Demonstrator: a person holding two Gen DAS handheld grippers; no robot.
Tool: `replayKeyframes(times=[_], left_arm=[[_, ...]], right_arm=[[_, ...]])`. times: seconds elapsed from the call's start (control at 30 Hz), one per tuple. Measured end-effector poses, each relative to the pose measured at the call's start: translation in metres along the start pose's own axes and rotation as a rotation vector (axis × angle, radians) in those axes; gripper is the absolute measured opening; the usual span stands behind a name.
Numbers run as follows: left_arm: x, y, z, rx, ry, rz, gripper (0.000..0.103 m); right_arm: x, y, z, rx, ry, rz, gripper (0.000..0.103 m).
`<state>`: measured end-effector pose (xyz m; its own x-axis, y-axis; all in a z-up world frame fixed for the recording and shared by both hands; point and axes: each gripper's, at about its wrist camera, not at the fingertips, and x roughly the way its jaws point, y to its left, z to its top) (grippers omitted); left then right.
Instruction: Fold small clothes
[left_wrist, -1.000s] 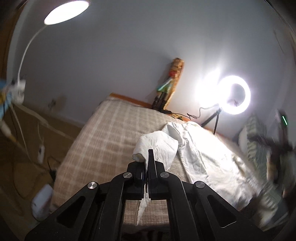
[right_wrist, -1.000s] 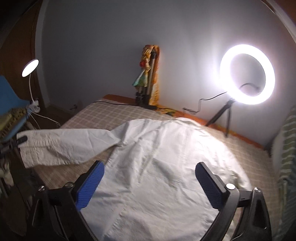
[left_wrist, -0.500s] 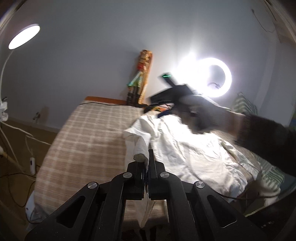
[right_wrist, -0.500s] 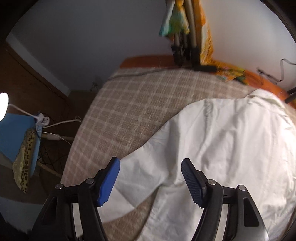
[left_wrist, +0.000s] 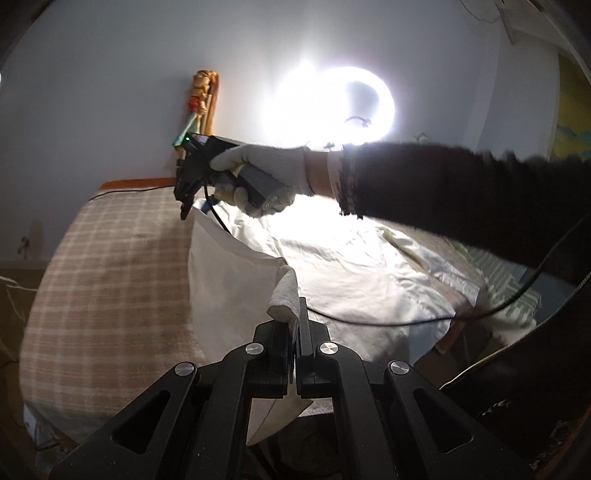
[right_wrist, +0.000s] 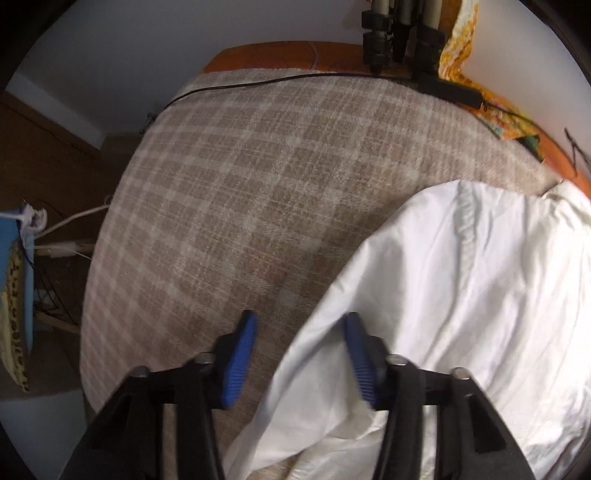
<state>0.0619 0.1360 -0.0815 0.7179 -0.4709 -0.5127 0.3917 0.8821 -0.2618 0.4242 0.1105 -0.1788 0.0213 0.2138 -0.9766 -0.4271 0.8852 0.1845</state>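
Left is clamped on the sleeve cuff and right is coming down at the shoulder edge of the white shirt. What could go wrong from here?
1. The right gripper, whose jaws have just been closing, straddles only the shirt edge; it may pinch the checked blanket too.
2. The left gripper holds just the sleeve cuff; a pull could slip it free.
3. The black cable lying across the shirt could snag the fold.

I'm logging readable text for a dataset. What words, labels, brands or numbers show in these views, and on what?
None can be read.
White shirt: no print or tag showing.
Checked bedspread: pattern only.
Right hand-held gripper: a green light, no lettering.
Colourful cloth by the tripod legs: pattern too blurred to tell.
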Motion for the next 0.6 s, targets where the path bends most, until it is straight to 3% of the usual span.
replayKeyframes(times=[0.03, 0.1, 0.17, 0.33, 0.6], left_arm=[[0.002, -0.001, -0.001, 0.008, 0.0, -0.003, 0.001], [0.004, -0.002, -0.004, 0.013, -0.001, -0.012, 0.001], [0.007, -0.004, -0.006, 0.022, -0.001, -0.014, 0.001], [0.018, -0.016, -0.01, 0.06, 0.019, -0.025, 0.001], [0.057, -0.051, -0.038, 0.18, 0.129, -0.055, 0.001]], right_arm=[[-0.002, -0.002, -0.001, 0.001, -0.004, 0.006, 0.023], [-0.007, -0.008, -0.001, -0.003, -0.018, 0.002, 0.004], [-0.017, -0.017, -0.001, 0.007, -0.037, 0.001, 0.0], [-0.043, -0.035, 0.001, 0.014, -0.092, 0.018, 0.0], [-0.058, -0.09, -0.025, 0.066, -0.143, 0.069, 0.0]])
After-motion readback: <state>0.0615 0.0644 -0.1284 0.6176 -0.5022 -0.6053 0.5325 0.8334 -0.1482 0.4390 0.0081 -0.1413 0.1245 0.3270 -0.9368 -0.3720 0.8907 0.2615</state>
